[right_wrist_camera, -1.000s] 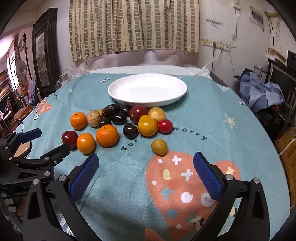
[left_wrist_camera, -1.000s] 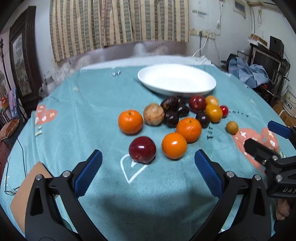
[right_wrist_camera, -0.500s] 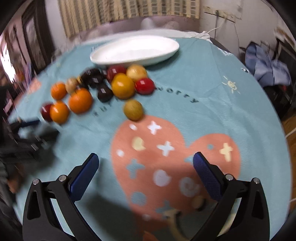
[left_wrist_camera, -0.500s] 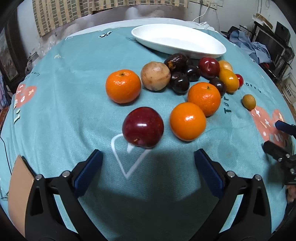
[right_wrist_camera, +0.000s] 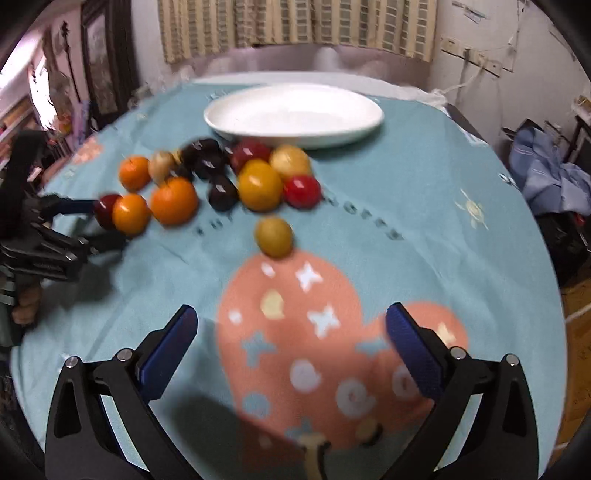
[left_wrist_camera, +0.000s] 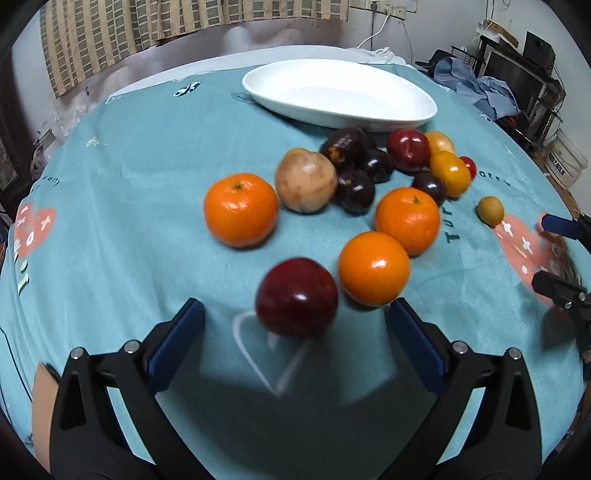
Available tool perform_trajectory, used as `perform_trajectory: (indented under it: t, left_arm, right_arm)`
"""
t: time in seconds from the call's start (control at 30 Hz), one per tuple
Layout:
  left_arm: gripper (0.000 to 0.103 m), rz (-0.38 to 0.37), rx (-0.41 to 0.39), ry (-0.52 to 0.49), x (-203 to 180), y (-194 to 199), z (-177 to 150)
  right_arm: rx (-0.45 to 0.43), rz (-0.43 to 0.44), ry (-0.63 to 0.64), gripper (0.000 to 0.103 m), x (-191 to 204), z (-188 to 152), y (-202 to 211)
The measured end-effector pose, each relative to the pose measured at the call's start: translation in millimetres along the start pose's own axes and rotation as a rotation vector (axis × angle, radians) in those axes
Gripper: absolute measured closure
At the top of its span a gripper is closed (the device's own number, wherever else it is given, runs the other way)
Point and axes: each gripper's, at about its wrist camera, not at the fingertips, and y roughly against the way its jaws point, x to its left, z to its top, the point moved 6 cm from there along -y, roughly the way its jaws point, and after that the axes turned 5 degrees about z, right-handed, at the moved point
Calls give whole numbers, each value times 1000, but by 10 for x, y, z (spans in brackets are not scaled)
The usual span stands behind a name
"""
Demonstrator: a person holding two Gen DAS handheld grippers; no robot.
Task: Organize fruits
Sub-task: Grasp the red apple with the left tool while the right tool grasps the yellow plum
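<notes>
Teal tablecloth (left_wrist_camera: 122, 177), nothing sorted yet.
Fruits lay mid-table by the empty white plate (left_wrist_camera: 340, 92); left gripper (left_wrist_camera: 295, 339) gaped at a red plum (left_wrist_camera: 296, 297), right gripper (right_wrist_camera: 291, 347) apart, empty.

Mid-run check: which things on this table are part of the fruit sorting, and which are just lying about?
Belongs to the job:
- red apple, nearest the open left gripper
- three oranges
- dark plums
- small yellow-green fruit
- white plate, nothing on it

Just lying about:
- blue clothes beside the table
- striped curtain
</notes>
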Motion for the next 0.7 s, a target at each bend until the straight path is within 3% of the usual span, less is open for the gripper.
perform_trajectory:
  t: [0.1, 0.2, 0.33, 0.53, 0.7]
  left_arm:
    - [5, -6, -21, 1, 49, 27, 38]
    - [19, -34, -42, 13, 75, 51, 76]
    - [46, -95, -51, -3, -15, 66, 84]
    - [49, -122, -47, 0, -36, 33, 114]
    - [63, -141, -59, 24, -2, 41, 126]
  right_arm:
    - [5, 28, -21, 1, -44, 101, -109]
    - [-12, 56, -55, 9, -82, 162, -144]
    - [20, 61, -76, 21, -67, 157, -262]
    - [9, 44, -53, 37, -39, 182, -281]
    - [-1, 43, -51, 46, -32, 224, -310]
